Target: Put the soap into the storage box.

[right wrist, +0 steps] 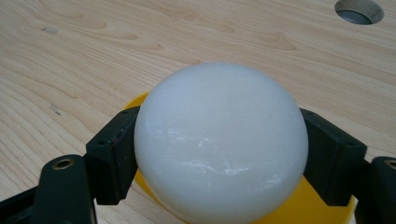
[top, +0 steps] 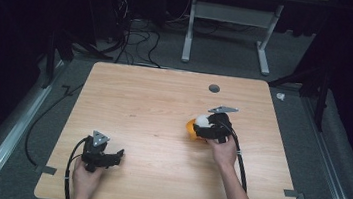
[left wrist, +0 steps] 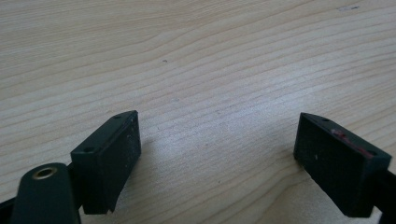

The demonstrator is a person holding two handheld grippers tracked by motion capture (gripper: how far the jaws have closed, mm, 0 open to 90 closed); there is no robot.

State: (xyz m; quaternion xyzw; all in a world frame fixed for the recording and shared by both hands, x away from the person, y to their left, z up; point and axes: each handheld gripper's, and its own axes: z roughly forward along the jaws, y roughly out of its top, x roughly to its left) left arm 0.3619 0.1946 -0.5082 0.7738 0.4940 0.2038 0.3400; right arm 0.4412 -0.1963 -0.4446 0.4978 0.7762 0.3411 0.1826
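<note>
White ball (right wrist: 221, 142) sits clamped between the black jaws of our right gripper (top: 204, 128), held just above a yellow dish (right wrist: 322, 205) on the right half of the wooden counter (top: 153, 107). We see the ball as smooth, matte and milky, with faint scuff marks across its front, its sides pressed against both pads. The yellow dish peeks out beneath and behind it, a bright rim against pale wood grain. A round cable hole (top: 214, 88) lies beyond, near the counter's far edge, well apart from the ball. Our left gripper (top: 107, 158) rests low near the near-left corner, its jaws spread wide over bare wood with nothing between them, well apart from the ball. Nothing stands between the two grippers. Cables (top: 136, 37) tangle on the grey floor past the counter, beside a white table frame (top: 190, 25).
</note>
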